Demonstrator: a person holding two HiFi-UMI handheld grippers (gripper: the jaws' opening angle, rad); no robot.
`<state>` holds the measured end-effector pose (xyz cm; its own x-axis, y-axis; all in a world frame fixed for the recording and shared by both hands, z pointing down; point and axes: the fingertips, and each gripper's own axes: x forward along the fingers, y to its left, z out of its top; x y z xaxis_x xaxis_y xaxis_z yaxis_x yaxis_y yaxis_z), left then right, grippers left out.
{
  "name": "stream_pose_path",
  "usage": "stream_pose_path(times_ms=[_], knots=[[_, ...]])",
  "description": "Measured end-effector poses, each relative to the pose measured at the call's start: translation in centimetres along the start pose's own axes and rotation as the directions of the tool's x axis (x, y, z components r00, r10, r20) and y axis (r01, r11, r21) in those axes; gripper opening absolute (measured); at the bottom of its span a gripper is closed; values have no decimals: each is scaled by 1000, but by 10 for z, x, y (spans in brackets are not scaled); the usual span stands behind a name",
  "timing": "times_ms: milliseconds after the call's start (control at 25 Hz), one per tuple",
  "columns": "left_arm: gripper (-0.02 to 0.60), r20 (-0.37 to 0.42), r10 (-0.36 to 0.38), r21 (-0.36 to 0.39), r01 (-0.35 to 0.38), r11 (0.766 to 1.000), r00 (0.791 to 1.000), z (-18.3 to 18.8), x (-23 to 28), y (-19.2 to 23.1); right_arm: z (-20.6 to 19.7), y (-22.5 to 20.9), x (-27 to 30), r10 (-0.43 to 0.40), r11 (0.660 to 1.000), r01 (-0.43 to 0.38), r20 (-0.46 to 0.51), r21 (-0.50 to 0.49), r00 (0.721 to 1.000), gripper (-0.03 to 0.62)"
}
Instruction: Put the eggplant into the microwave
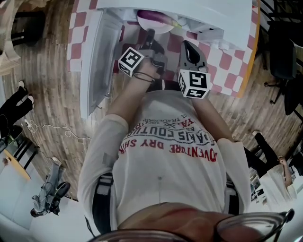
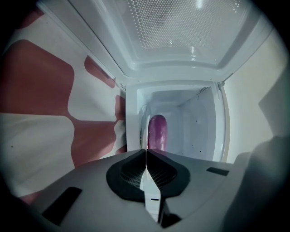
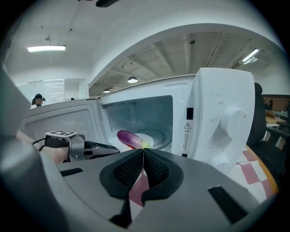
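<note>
Item: eggplant (image 1: 158,18), one piece. It is long, glossy and purple, with a pale yellow-green end. It lies on its side on the white turntable plate (image 1: 166,29) inside the microwave (image 1: 203,12), at 12 o'clock in the head view. Neither gripper touches it.

Item: microwave, white, with its door (image 1: 94,61) swung open toward 9 o'clock. In the right gripper view we note a black-and-white warning-triangle label on its front panel, left of two round knobs. The print is too small for us to read.

Item: T-shirt (image 1: 161,160), pale, worn by the person. In the head view its lettering appears upside down. We read "ADVENTURE DRY" in red. The grey line above it is only partly legible, and we make out "COUTUR".

Item: left gripper (image 1: 150,32). Its jaws are pressed together with nothing between them, and it points at the cavity with the eggplant at its 12 o'clock.

Item: right gripper (image 1: 184,43). Its jaws are likewise closed and empty, and it sits at the left gripper's 3 o'clock, in front of the microwave.

Item: tablecloth (image 1: 222,61), red-and-white check, under the microwave.
</note>
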<state>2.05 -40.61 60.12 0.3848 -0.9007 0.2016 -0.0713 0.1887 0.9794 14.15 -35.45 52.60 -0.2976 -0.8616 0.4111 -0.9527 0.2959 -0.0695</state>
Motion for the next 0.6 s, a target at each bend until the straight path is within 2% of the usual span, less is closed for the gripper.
stream_pose_path(times_ms=[440,600], knots=[[31,10,14,24,-14,1000,1000,7,32,-5,-10,-1,8,13,998,-12,-28,59,1000,26],[31,16,14,24,-14,1000,1000,10,41,-4,-4,-1,13,16,998,-15,-25,53,1000,26]])
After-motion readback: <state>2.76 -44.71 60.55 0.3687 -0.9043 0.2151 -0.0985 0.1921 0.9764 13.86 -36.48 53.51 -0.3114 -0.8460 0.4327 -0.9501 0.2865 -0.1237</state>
